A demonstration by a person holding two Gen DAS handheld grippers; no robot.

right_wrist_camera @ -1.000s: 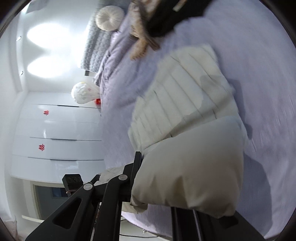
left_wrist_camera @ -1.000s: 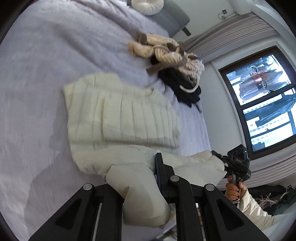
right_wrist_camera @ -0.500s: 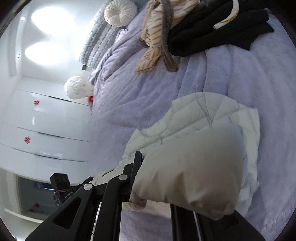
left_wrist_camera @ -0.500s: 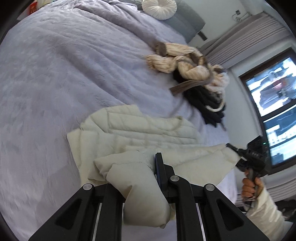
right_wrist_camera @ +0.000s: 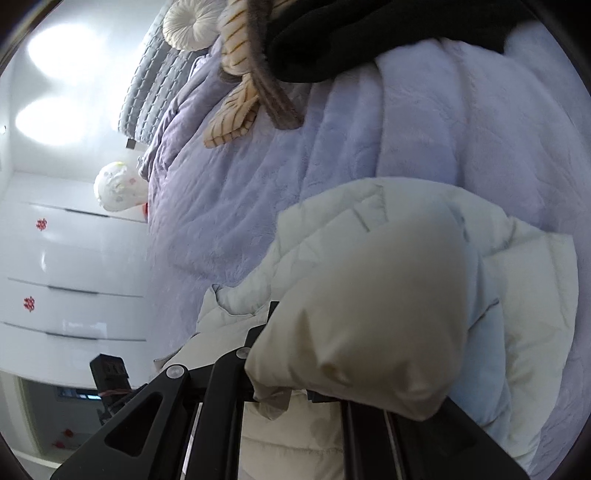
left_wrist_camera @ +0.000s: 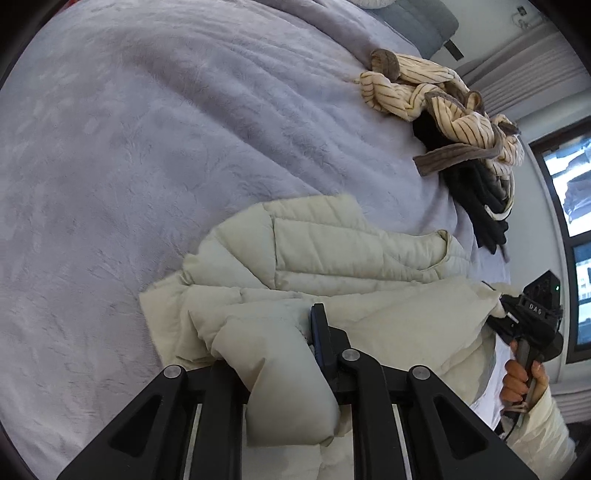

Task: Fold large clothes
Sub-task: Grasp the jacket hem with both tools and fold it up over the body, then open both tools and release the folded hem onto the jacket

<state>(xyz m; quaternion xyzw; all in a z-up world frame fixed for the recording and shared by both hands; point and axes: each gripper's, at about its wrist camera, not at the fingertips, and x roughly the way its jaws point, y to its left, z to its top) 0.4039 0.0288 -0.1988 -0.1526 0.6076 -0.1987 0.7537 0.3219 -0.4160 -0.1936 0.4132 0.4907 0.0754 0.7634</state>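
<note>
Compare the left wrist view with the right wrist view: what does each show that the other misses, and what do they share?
Left wrist only: the window, the curtain, the right gripper and the hand holding it.

Right wrist only: the white drawer fronts, bright ceiling lights and a round white cushion.

Both: the cream puffer jacket clamped in each view's own gripper, the lilac bedspread, the striped garment and the black garment.

Cream puffer jacket (left_wrist_camera: 332,258) of smooth quilted matt cloth, lavender bedspread (left_wrist_camera: 147,147) of soft brushed plush, striped garment (left_wrist_camera: 443,99) of ribbed fuzzy knit, black clothes (left_wrist_camera: 476,195) matt, wardrobe doors (right_wrist_camera: 74,266) glossy white, left gripper (left_wrist_camera: 295,350) matt black plastic with metal rivets
</note>
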